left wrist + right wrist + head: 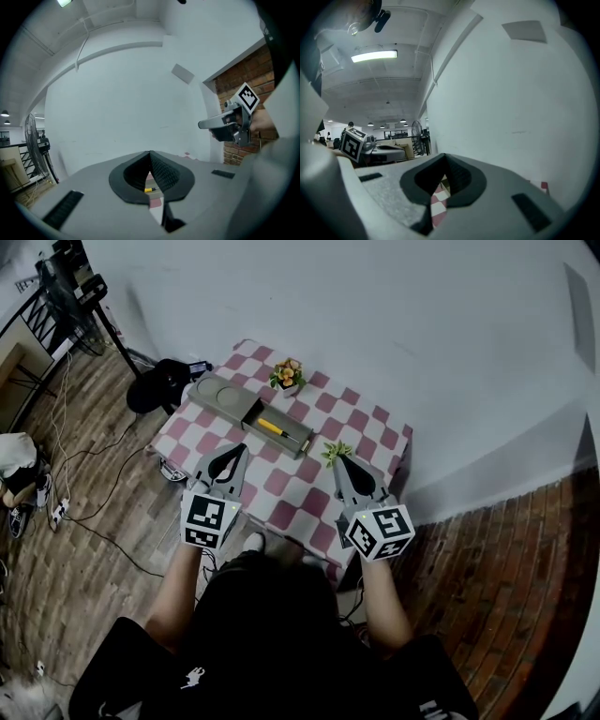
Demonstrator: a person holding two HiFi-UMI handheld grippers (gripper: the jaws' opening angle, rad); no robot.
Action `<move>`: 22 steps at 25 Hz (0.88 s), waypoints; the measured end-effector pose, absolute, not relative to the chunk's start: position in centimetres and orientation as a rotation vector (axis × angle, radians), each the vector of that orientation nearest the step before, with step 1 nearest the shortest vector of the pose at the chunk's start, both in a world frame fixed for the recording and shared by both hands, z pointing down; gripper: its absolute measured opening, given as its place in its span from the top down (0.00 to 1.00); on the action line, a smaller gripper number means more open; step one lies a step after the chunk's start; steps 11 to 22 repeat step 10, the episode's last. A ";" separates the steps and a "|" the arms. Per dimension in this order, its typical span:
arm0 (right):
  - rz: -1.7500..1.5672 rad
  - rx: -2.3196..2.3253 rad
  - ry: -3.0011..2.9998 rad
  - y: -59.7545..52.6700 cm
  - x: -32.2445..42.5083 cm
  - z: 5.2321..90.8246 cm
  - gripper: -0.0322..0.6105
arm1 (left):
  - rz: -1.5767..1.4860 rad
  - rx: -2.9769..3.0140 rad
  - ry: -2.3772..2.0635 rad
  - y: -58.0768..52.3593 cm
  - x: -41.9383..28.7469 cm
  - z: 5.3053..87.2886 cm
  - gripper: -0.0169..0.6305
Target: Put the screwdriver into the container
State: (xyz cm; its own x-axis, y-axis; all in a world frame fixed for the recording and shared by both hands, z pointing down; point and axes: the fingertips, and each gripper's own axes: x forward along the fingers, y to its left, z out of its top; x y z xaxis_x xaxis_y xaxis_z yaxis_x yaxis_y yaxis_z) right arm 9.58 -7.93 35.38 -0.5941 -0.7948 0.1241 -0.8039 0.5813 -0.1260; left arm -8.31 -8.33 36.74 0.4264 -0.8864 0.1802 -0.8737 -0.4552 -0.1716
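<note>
A yellow-handled screwdriver lies inside the open compartment of a long grey container on the checkered table. Both grippers hover over the table's near side, short of the container, with nothing in them. My left gripper is shut, its tips meeting. Through the gap below them a bit of the screwdriver shows. My right gripper is also shut, its jaws touching at the tip. Each gripper shows in the other's view: the right gripper and the left gripper.
A small pot of orange flowers stands at the table's far edge behind the container. A little green plant sits just ahead of my right gripper. The pink-and-white cloth covers a small table against a white wall. Cables and a fan stand on the floor to the left.
</note>
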 end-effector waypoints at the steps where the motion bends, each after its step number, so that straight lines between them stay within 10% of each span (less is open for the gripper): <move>1: 0.261 1.389 -2.746 -7.9 9.5 35.4 0.95 | -0.375 -2.608 1.610 -8.4 -8.3 36.7 0.97; 22: 0.264 1.388 -2.741 -8.3 9.2 35.7 0.95 | -0.381 -2.615 1.594 -9.0 -8.2 37.1 0.97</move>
